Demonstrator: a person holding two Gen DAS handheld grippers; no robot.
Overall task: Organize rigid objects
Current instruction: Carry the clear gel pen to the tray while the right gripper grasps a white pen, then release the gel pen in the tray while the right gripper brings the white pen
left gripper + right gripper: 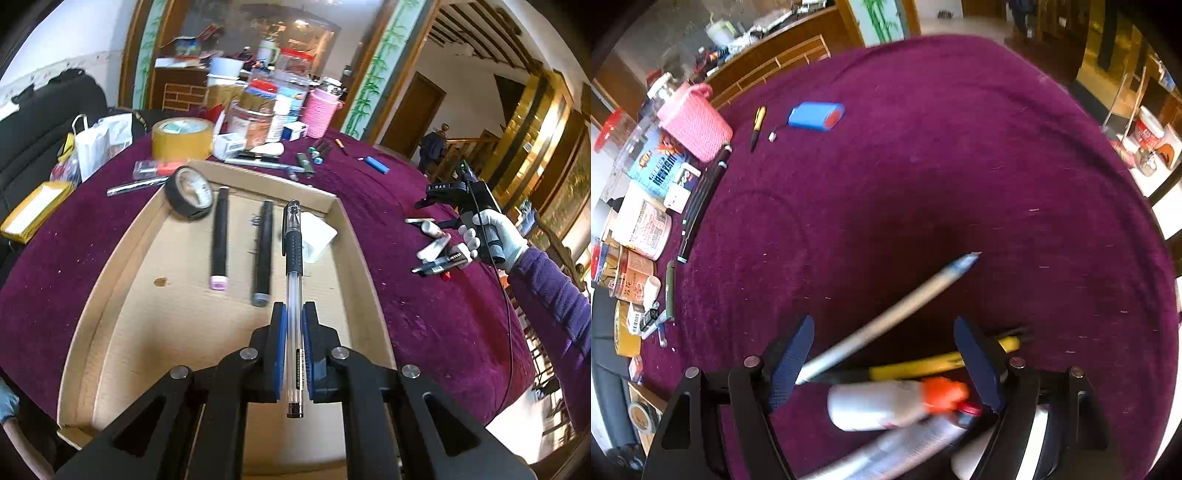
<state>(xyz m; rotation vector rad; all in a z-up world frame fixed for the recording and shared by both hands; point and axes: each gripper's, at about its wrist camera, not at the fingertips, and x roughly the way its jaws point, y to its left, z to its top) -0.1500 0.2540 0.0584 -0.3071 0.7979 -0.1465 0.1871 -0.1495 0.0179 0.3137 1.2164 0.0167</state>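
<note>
Purple tablecloth [923, 166], cluttered far edge, cardboard tray [122, 280] up front
Left gripper [294, 314] pinches a clear pen [293, 266] over the tray; right gripper [884, 354] gapes around loose pens [886, 325], gripping none

Light: bright daylight, indoors.
Shadow: dark patch on purple cloth [923, 240].
Blur: smeared white bottle [882, 406].
Edges: fisheye bending, black corners.

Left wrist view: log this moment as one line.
left claw: shut on gel pen | over cardboard tray | right claw: open above pen pile
</note>
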